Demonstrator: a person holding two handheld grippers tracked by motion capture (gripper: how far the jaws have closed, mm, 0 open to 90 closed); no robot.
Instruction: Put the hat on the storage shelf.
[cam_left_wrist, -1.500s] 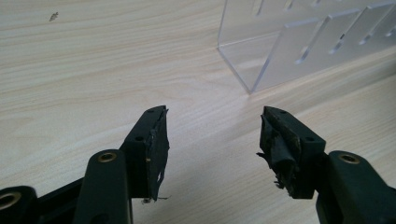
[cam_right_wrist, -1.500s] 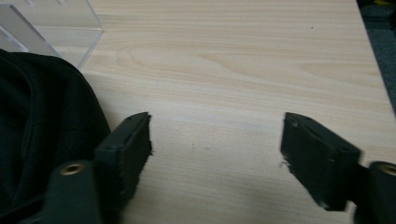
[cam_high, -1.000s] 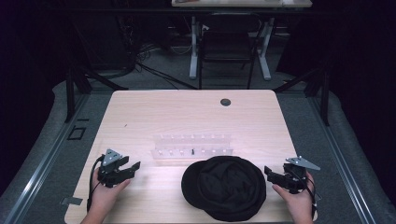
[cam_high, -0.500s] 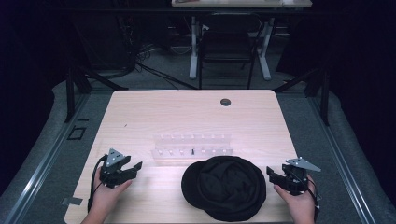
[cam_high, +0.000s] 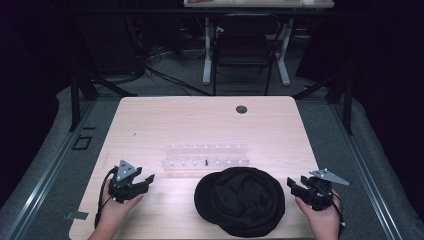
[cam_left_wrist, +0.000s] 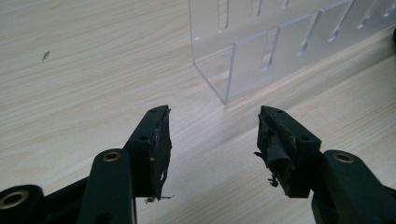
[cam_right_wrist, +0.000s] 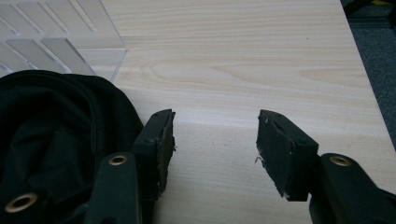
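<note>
Pale wood-grain bench (cam_high: 165, 125) carries everything. Black round fabric cap (cam_high: 242, 200) lies flat just left of the right claw (cam_high: 292, 184), apart from it; in the right gripper view the cap (cam_right_wrist: 56, 135) sits beside the left jaw, not between the two. Clear acrylic slotted rack (cam_high: 206, 156) stands ahead of the left claw (cam_high: 148, 178), near, not touching. Left claw (cam_left_wrist: 212, 135) released, bare bench between its jaws. Right claw (cam_right_wrist: 215, 140) has just been closing, jaws still apart, nothing between them.
</note>
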